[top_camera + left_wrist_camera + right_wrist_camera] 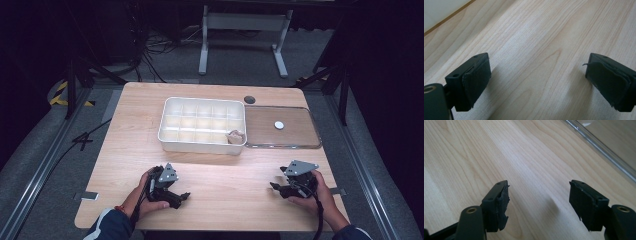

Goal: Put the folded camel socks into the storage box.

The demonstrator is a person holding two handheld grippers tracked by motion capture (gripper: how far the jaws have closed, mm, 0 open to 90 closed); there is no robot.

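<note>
Compartment tray (172, 131) mid-table, left gripper (184, 196) and right gripper (274, 186) low, facing inward, both spread, empty.

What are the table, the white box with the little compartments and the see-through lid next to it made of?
The table looks like pale wood or wood-look laminate: grain lines, matt sheen. The white box seems moulded plastic, smooth and slightly glossy, with thin dividers. The lid looks like clear plastic: the wood shows through and its rim catches light.

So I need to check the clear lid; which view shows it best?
The high view: the whole clear lid lies flat beside the white compartment box, a white disc on it. The right gripper view catches just its edge; the left gripper view looks at bare table.
</note>
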